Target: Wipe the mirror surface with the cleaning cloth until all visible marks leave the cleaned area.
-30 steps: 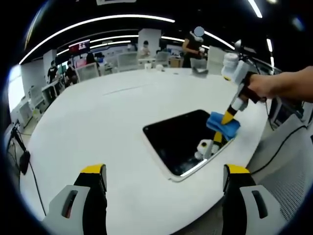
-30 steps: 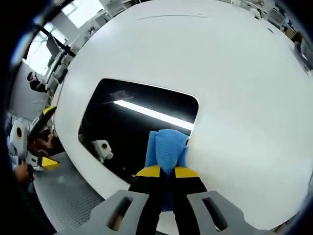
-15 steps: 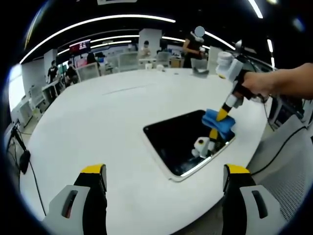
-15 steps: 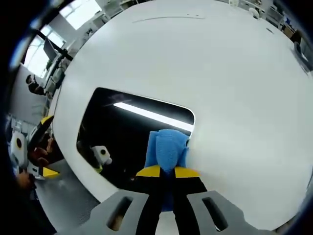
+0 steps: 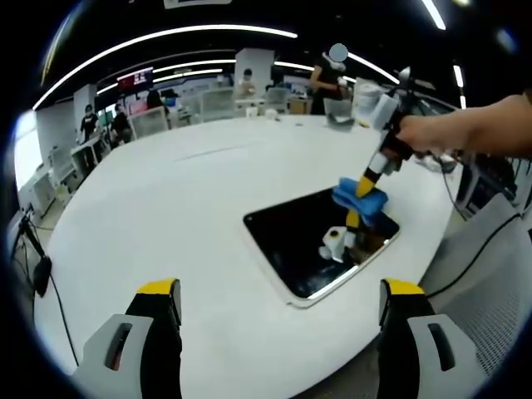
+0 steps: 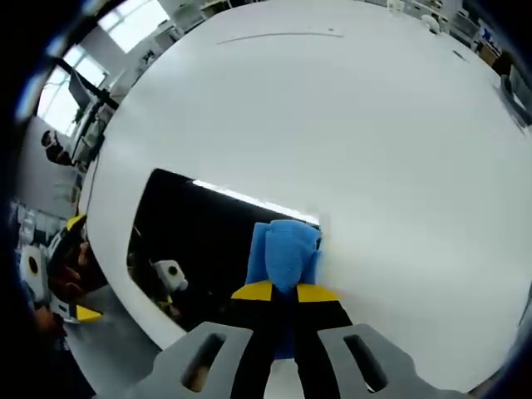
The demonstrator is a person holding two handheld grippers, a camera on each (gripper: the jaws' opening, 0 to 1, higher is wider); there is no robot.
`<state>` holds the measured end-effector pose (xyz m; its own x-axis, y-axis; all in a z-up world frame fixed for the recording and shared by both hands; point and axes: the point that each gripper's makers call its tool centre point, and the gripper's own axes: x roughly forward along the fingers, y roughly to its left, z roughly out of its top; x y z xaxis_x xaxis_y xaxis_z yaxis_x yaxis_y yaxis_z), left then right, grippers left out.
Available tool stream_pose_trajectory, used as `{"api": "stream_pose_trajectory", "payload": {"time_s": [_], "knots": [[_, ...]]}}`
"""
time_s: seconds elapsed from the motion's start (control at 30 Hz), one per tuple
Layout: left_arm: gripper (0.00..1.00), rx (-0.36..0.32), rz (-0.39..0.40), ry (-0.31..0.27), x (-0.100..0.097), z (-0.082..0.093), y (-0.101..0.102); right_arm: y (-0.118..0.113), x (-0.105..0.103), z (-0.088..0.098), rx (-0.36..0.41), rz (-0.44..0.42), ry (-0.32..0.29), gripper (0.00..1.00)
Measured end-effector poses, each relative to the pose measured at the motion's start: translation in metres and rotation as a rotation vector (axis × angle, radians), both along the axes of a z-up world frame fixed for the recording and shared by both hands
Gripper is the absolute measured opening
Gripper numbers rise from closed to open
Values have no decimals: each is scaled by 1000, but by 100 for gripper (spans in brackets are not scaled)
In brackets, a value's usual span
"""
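Right gripper (image 6: 283, 293) tilted down, pinching cleaning cloth (image 6: 283, 253) on mirror (image 6: 195, 233) (left gripper (image 5: 278, 303) spread, held back).

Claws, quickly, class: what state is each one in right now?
Left claw: open, holding nothing, above the white table.
Right claw: shut on the blue cloth, pressed to the mirror.

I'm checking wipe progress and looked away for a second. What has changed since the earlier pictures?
The right gripper, shut on the blue cloth, has slid the cloth along the mirror toward its far corner, away from the table's near edge. Nothing was picked up or released. The mirror stays put on the white table, and the left gripper stays open, hovering at the table's edge.
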<state>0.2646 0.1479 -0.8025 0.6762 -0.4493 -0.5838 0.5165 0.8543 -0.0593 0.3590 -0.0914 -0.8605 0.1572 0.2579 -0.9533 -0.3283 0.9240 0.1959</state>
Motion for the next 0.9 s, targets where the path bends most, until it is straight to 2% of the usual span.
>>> {"api": "stream_pose_trajectory", "payload": {"time_s": [0.9], "knots": [[100,-7,14,1,1,1,2,4,38,0,-5,-21,-2,2]]}}
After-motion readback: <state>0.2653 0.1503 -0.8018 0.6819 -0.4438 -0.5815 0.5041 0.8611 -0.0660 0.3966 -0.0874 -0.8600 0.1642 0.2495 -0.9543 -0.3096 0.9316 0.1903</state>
